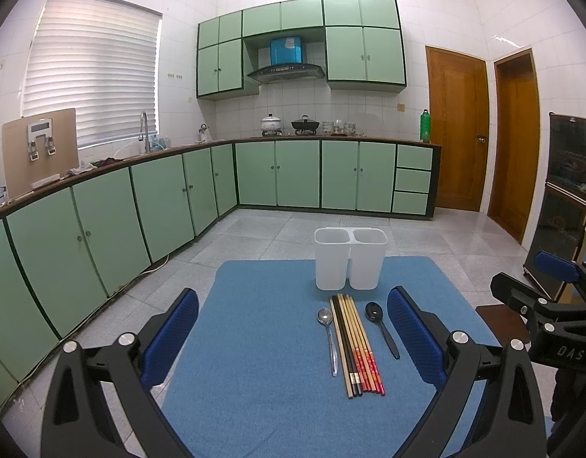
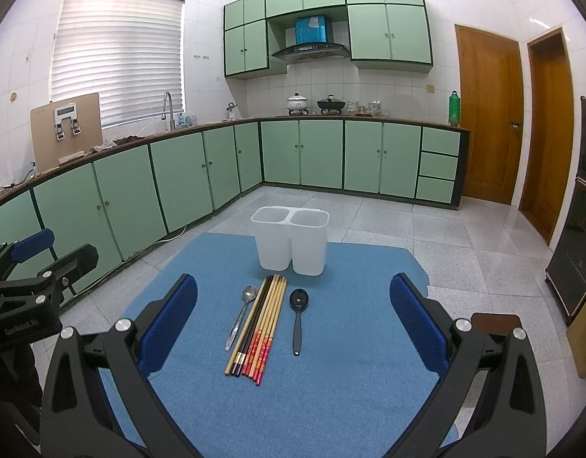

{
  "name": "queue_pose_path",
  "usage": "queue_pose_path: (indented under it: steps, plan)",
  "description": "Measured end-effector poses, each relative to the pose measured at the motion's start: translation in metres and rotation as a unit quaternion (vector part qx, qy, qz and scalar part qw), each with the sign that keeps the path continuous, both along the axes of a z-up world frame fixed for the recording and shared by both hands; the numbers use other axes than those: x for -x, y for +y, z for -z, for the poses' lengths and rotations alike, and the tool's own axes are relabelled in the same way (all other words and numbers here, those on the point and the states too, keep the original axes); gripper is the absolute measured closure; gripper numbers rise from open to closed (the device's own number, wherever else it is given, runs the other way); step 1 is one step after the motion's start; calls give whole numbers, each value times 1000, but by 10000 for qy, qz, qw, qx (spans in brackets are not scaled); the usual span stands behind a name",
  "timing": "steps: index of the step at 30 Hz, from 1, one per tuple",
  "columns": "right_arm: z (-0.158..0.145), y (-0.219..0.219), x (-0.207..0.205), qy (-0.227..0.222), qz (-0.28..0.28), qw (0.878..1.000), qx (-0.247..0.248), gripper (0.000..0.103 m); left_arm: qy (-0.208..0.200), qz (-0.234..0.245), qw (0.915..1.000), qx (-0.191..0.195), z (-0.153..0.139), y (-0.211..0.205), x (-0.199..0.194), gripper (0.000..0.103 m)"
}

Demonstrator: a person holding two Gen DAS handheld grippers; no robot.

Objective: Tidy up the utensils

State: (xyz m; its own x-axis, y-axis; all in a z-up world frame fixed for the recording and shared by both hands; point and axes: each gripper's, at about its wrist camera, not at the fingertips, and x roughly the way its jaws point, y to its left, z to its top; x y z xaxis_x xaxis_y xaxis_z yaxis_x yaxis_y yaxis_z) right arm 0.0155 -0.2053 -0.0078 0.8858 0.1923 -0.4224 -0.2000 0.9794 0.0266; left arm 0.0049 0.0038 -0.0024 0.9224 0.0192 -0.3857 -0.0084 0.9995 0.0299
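Green cabinets and white tile fill the background of both views, and a blue mat (image 1: 255,343) covers the surface in the lower half of each frame. Nothing has been sorted yet, as far as these views show. The white two-compartment holder (image 1: 350,259) stands upright at the far edge of the mat, centre of the frame, and what can be seen of both compartments looks empty — their bottoms are hidden behind the walls. Just in front of it lie the utensils, all flat on the mat: a metal spoon (image 1: 327,336) on the left, a tight bundle of chopsticks (image 1: 356,343) in the middle, and a black spoon (image 1: 380,328) on the right, set a little apart from the bundle.

The left gripper (image 1: 293,343) hangs above the near part of the mat with its fingers wide apart and nothing between them. The right gripper (image 2: 293,328) is the same — spread and empty, the utensils lying between its fingers in its own view, lower centre.

I judge the whole job is still ahead: every spoon and chopstick has to be lifted and stood in the holder, probably spoons in one compartment and chopsticks in the other.
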Motion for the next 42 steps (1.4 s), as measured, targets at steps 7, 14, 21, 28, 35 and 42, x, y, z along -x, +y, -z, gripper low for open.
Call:
queue_pose_path:
  steps: [7, 14, 21, 28, 35, 42]
  plan:
    - [-1, 0, 0, 2, -3, 10000, 3, 5, -9, -7, 10000, -13, -1, 2, -1, 6]
    - [1, 0, 0, 0, 4, 10000, 0, 5, 0, 2, 10000, -9, 0, 2, -1, 6]
    - [1, -1, -1, 3, 0, 10000, -3, 5, 5, -9, 10000, -14, 0, 2, -1, 6]
    - [1, -1, -1, 5, 1, 10000, -6, 5, 6, -9, 10000, -20, 0, 3, -1, 6]
    - [1, -1, -1, 7, 1, 10000, -8, 5, 3, -11, 10000, -18, 0, 3, -1, 6]
    - [6, -3, -2, 23, 13, 10000, -20, 5, 16, -21, 10000, -24, 0, 4, -1, 6]
